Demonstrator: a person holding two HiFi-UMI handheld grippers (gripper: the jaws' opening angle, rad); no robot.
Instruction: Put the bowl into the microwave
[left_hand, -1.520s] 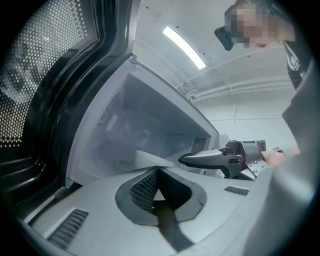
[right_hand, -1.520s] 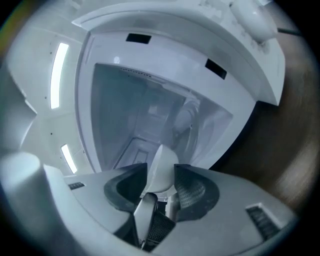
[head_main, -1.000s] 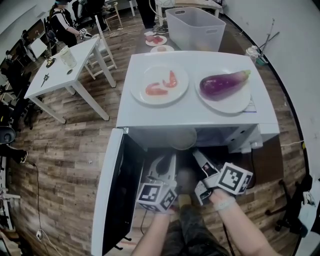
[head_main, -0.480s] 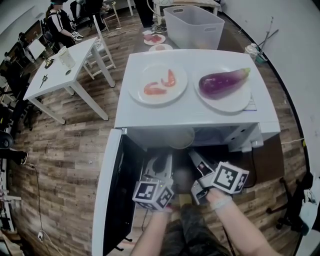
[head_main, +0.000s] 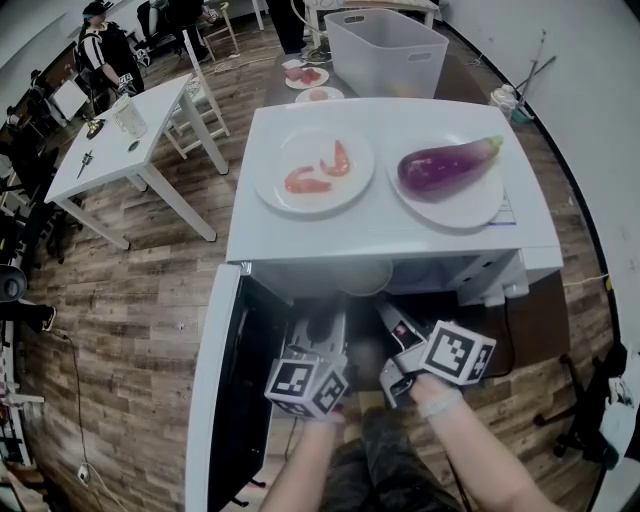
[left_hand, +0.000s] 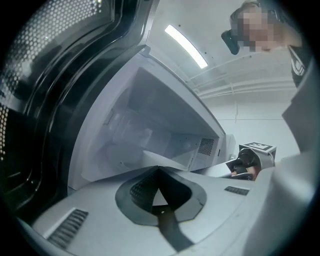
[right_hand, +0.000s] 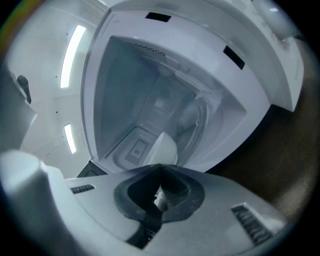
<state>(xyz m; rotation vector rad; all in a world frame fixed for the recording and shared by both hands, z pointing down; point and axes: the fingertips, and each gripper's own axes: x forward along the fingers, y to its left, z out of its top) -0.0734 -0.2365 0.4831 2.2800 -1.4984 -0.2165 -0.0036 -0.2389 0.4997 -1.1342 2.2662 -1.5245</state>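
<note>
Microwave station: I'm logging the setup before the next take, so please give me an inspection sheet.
Surface: white microwave, its door open.
Job's things: bowl at the cavity mouth.
Clutter: shrimp plate and eggplant plate on the microwave top.
Grippers: left gripper and right gripper, each apparently closed on the bowl's rim.
Cables: cord on the floor.
Surroundings: side table, bin, people far left.

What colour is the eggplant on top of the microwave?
The eggplant is purple. The head view shows it best.
</note>
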